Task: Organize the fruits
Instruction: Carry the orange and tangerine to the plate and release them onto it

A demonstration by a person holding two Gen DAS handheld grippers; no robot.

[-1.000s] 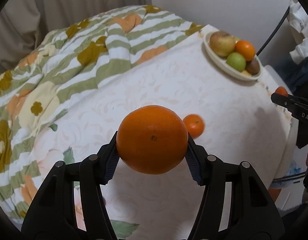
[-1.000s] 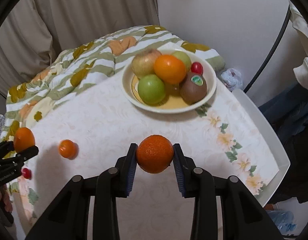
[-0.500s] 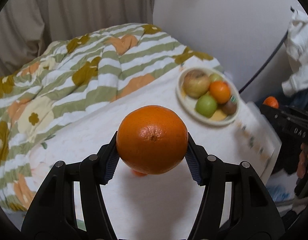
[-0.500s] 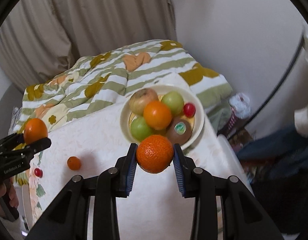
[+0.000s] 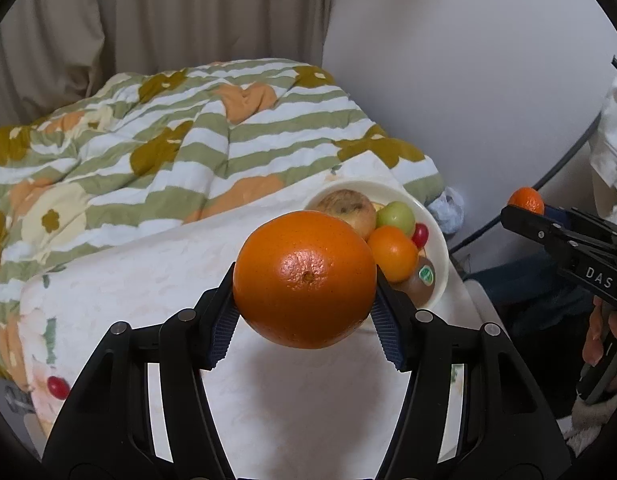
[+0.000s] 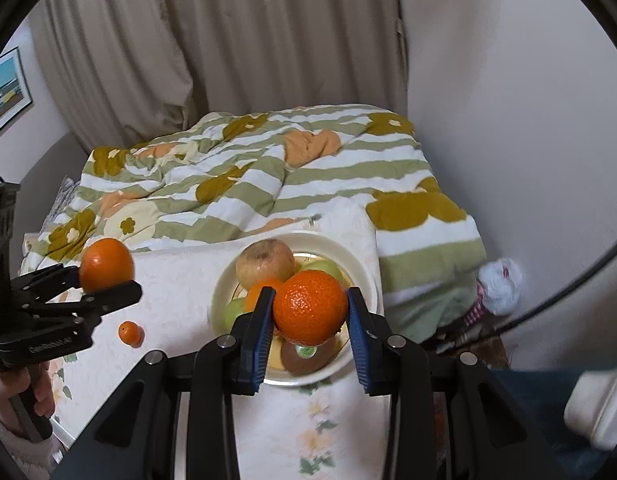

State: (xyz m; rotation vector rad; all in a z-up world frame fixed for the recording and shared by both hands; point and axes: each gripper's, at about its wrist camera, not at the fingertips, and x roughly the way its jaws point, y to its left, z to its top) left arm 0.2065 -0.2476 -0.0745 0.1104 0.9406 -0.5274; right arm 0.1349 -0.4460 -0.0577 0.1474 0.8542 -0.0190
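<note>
Beige curtains hang behind the striped quilt (image 6: 268,184) and white table (image 5: 156,272). My left tongs (image 5: 304,312) clamp a big orange (image 5: 304,278); my right tongs (image 6: 310,320) pinch a mandarin (image 6: 310,306) above the fruit bowl (image 6: 364,276). At nine o'clock from the bowl lies a small mandarin (image 6: 129,333).

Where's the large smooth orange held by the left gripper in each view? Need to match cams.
Left wrist: large smooth orange at centre, clamped in the left gripper.
Right wrist: same orange at left edge, in that gripper seen side-on.
Shared landmark: cream fruit bowl on the white floral tablecloth.
</note>
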